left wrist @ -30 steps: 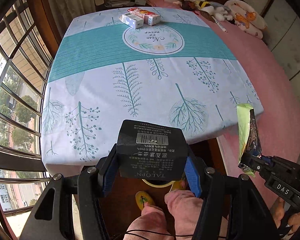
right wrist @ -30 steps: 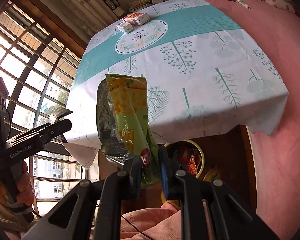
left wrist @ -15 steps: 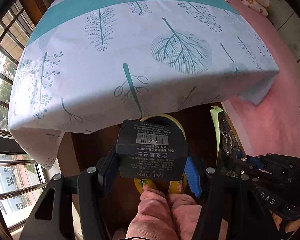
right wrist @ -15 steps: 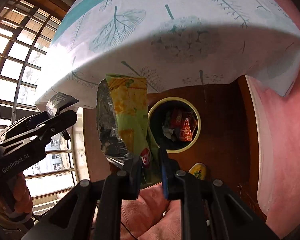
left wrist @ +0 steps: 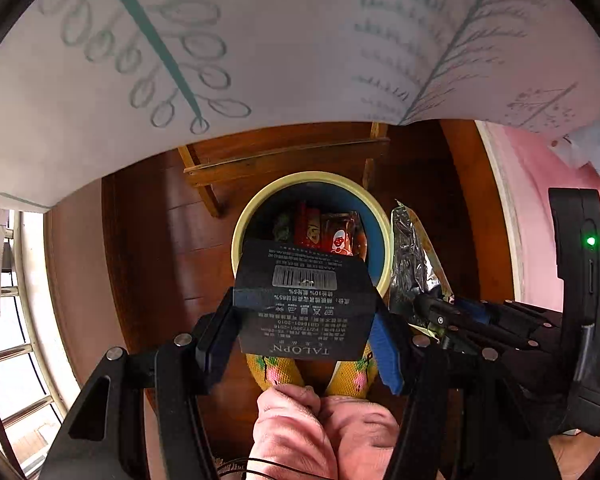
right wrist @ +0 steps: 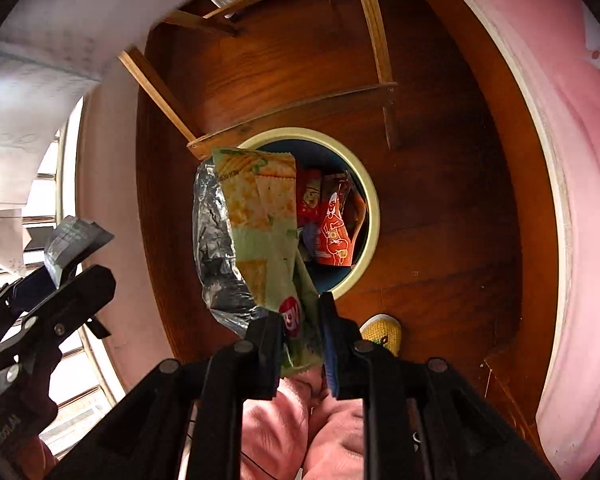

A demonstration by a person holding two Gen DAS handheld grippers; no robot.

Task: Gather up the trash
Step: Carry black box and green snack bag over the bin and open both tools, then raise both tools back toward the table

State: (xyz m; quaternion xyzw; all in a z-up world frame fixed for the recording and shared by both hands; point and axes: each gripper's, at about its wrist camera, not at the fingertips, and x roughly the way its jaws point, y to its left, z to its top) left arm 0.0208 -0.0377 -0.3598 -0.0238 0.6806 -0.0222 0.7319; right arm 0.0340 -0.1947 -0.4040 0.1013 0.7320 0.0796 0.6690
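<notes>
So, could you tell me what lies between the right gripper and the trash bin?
Only the green snack wrapper held by the right gripper, hanging over the bin's rim, in the right wrist view.

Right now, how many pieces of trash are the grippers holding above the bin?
2. A black cardboard sleeve is clamped in the left gripper, and a green cracker wrapper sits in the right gripper. Both hang over the yellow-rimmed bin.

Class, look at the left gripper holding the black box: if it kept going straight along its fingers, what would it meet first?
Probably the open trash bin: the left gripper points into it, black box leading, toward the red wrappers. Depth is unclear.
</notes>
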